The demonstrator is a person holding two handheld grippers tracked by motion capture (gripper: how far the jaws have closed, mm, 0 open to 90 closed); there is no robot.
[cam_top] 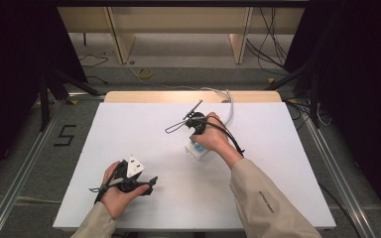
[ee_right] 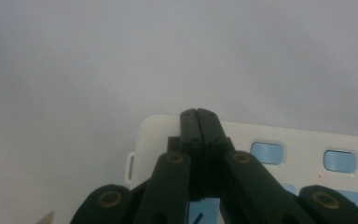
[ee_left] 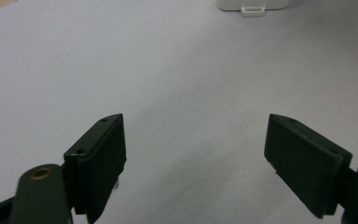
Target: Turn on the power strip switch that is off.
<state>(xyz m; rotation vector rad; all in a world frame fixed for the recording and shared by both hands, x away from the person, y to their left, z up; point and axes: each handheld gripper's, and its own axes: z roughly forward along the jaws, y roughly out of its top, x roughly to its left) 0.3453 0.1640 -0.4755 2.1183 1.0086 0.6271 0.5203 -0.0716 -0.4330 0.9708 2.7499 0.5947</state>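
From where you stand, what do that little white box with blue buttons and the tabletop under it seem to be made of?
The white box looks like moulded plastic, smooth and slightly glossy, to judge by its rounded corners and the small loop formed into its edge; the blue buttons could be rubber or plastic. The tabletop looks like a matte white board or sheet: flat, even and without glare, though its material is uncertain.

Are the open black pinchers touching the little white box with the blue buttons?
Apart. In the left gripper view, the left gripper stands wide open over bare white table, while the small white plastic box lies far beyond its jaws.
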